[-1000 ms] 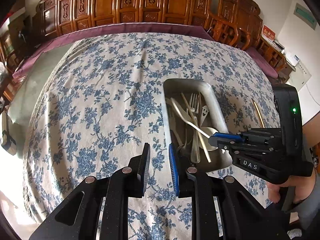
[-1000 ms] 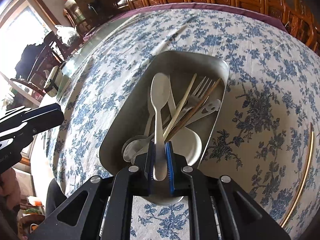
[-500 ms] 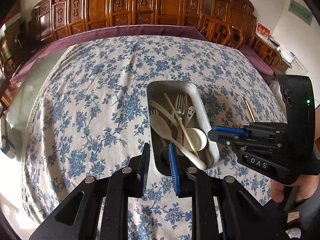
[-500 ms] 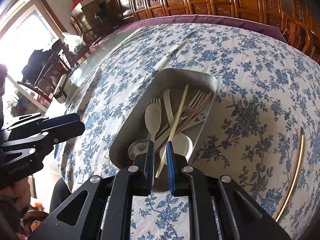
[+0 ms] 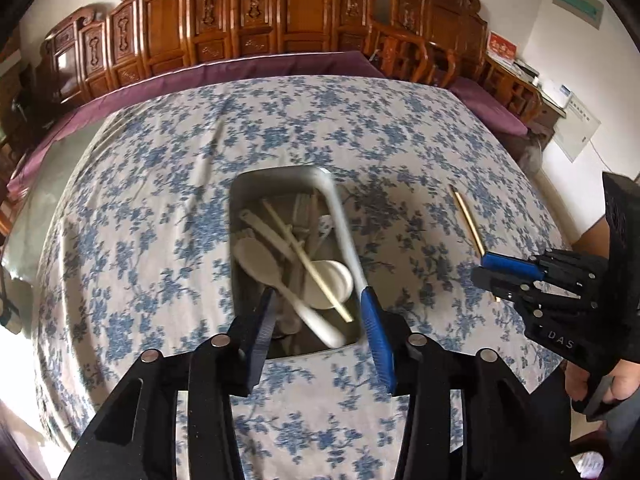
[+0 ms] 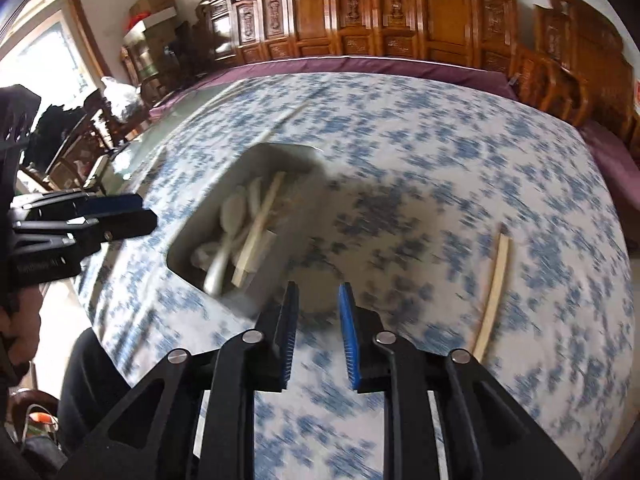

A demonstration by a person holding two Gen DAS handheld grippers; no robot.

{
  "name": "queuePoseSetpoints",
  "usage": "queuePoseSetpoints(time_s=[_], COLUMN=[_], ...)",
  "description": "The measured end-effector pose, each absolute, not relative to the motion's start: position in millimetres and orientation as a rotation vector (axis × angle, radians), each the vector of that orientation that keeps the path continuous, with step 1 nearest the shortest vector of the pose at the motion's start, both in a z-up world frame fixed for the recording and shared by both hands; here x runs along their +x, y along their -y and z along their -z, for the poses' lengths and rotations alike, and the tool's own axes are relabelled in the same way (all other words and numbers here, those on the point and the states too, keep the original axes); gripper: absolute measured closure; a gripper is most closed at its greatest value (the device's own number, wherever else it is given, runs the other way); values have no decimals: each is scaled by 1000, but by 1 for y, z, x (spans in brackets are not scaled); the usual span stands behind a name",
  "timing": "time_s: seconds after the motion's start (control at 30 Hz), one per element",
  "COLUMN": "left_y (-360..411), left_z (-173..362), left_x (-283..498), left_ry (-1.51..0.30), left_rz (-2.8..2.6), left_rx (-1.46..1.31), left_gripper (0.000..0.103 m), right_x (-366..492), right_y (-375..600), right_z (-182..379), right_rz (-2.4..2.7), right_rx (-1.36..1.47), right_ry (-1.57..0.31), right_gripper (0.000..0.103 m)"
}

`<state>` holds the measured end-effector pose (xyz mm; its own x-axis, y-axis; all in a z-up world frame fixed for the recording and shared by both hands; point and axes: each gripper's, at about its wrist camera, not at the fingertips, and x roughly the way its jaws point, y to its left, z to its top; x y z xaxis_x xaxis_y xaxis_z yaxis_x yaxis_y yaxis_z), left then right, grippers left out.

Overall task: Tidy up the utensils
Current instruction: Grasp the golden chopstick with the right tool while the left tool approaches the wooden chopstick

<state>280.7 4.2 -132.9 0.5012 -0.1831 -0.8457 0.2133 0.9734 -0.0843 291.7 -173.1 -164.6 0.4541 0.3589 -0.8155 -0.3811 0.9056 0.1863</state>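
Currently my left gripper gapes, empty, over the tray of utensils; my right gripper is released near a chopstick.

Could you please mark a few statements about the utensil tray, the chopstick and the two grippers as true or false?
1. The left gripper has its jaws open. True.
2. The right gripper grips a white spoon. False: its jaws are open and hold nothing.
3. A chopstick lies on the tablecloth outside the metal tray. True.
4. The tray holds only forks. False: a white spoon and another chopstick lie in it too.
5. The tablecloth is plain red. False: it has a blue floral print.
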Motion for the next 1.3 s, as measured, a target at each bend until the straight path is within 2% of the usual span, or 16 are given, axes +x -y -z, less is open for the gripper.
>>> queuePoseSetpoints(time_s=[0.07, 0.13, 0.3, 0.53, 0.83, 1.3], left_y=[7, 18, 48, 79, 103, 131], left_z=[135, 137, 148, 166, 181, 194], left_x=[282, 282, 287, 296, 305, 308], left_ry=[-1023, -1024, -1044, -1080, -1113, -1136], left_rz=[251, 262, 296, 322, 346, 382], left_rx=[39, 45, 57, 68, 98, 131], left_gripper=[56, 47, 41, 40, 40, 39], right_x=[288, 286, 284, 292, 309, 342], right_y=[192, 212, 256, 292, 292, 282], right_z=[169, 174, 186, 211, 245, 260], right_rz=[-429, -395, -317, -258, -262, -221], right_rx=[-14, -1, 19, 33, 35, -58], right_ry=[-1006, -1012, -1033, -1081, -1142, -1171], right_gripper=[80, 80, 80, 80, 80, 80])
